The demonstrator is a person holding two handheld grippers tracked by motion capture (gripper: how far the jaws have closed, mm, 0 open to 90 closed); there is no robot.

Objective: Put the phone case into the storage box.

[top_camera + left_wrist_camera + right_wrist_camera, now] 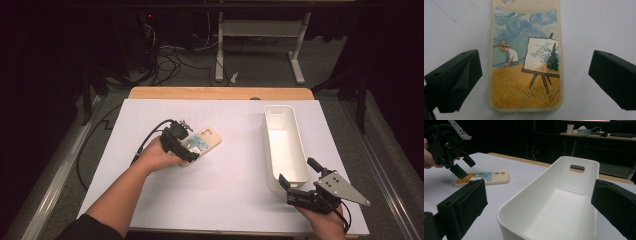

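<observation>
High view first: the cream-edged phone case with a painted wheat-field scene [204, 141] is lying flat on the white sheet covering the worktop [225, 200], left of centre, with its camera-cutout end pointing away toward the far right. The left tool [189, 150] sits right over the near end of it, held in the person's left hand [156, 156], cable trailing off to the left.

From the left gripper view you get the good look at the case [525, 62]: swirly blue sky, a figure in a straw hat, an easel with a canvas, yellow field at the bottom. The jaws are spread wide, one on each side of the case, with white worktop showing between each jaw and the case edge, so nothing is gripped (can't tell if the tips are touching the sheet or just above it).

Over on the right side, the long white plastic bin with a handle slot in its end wall [285, 145] stands well apart from the case, lengthwise front to back. The right tool [291, 187] is at its near end, held in the right hand [327, 222]. In the right gripper view its jaws are also wide apart, holding nothing, and the bin's near rim [529, 195] sits between them. That same view catches the left tool [459, 167] over the case [484, 178] off in the distance.
</observation>
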